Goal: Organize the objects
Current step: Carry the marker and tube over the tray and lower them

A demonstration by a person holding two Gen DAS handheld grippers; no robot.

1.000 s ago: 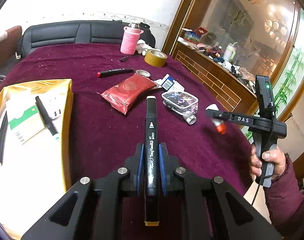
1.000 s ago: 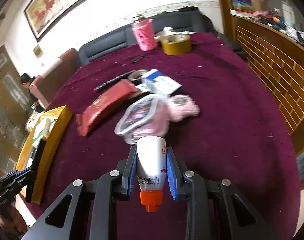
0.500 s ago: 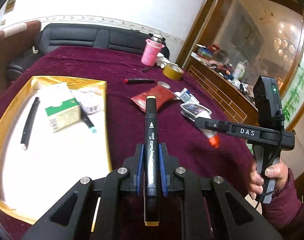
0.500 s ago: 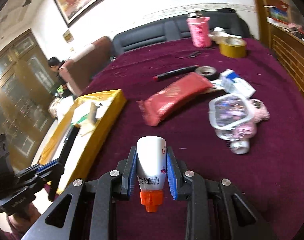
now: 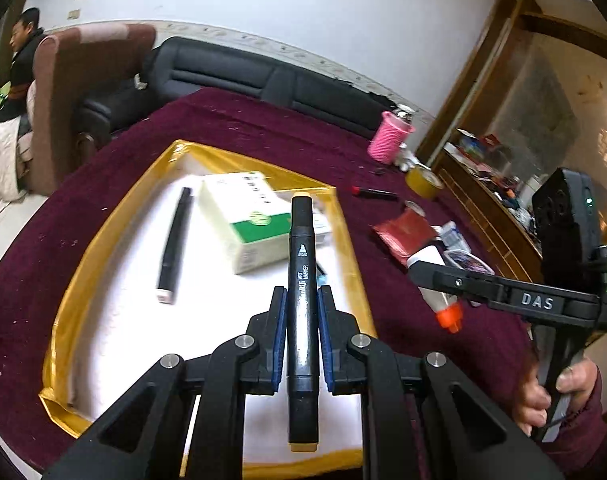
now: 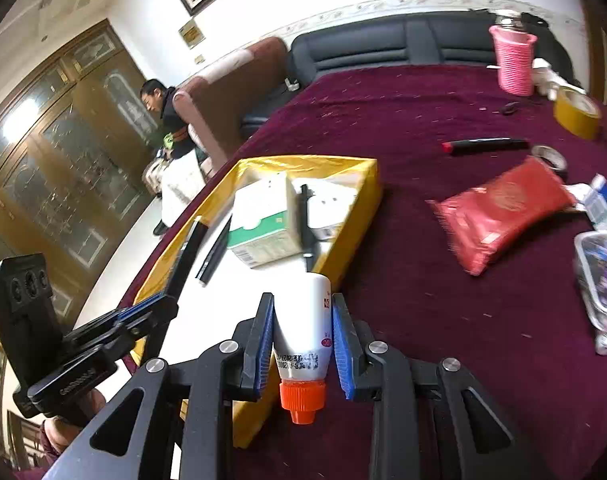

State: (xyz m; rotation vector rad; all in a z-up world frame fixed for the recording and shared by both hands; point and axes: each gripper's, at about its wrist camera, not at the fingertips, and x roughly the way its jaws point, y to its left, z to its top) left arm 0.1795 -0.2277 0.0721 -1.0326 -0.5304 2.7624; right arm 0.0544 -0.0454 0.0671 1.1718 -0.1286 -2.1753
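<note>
Black marker (image 5: pixel 301 300) pinched in left gripper (image 5: pixel 301 320) above gold tray (image 5: pixel 73 280); white bottle (image 6: pixel 303 332) clamped in right gripper (image 6: pixel 303 336) beside tray.

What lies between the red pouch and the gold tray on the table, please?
Only bare maroon tablecloth separates the red pouch from the gold tray; the right wrist view shows it best.

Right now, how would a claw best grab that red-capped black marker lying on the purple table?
Grip the red-capped marker across its thin black barrel near the middle, coming down from above. It lies flat with bare cloth on both long sides, so the fingers fit either side.
</note>
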